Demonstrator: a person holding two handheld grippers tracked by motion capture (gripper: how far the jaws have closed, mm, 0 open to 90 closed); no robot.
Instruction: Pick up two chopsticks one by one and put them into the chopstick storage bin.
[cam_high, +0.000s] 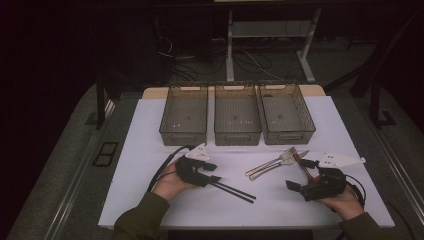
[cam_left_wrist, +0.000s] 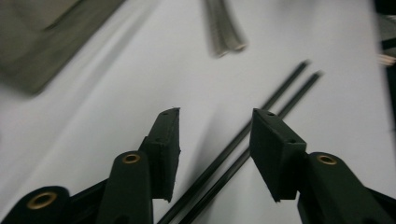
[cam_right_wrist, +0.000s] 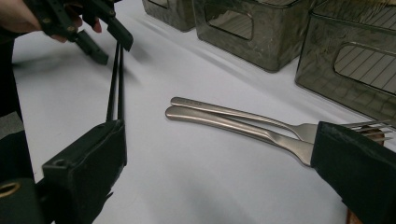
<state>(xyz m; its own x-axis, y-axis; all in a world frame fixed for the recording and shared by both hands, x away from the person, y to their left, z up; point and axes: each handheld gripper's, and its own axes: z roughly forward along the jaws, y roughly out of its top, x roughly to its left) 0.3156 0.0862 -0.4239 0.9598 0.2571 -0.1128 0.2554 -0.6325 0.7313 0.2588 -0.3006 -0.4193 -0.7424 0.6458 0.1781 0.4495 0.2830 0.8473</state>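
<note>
Left tool (cam_left_wrist: 215, 135) gapes wide over the black chopsticks (cam_left_wrist: 261, 116), right tool (cam_right_wrist: 224, 177) wide by the fork (cam_right_wrist: 243, 116), bare white bench (cam_high: 150, 150) around both.

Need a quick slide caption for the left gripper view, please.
Open left gripper poised over a pair of black chopsticks on the white table.

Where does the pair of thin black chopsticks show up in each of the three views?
High view: the pair of thin black chopsticks lies on the white table, right of the left gripper.
Left gripper view: it runs between the open jaws, from the bottom centre toward the upper right.
Right gripper view: upper left, running down from the left gripper.
Shared landmark: the two silver forks.
</note>
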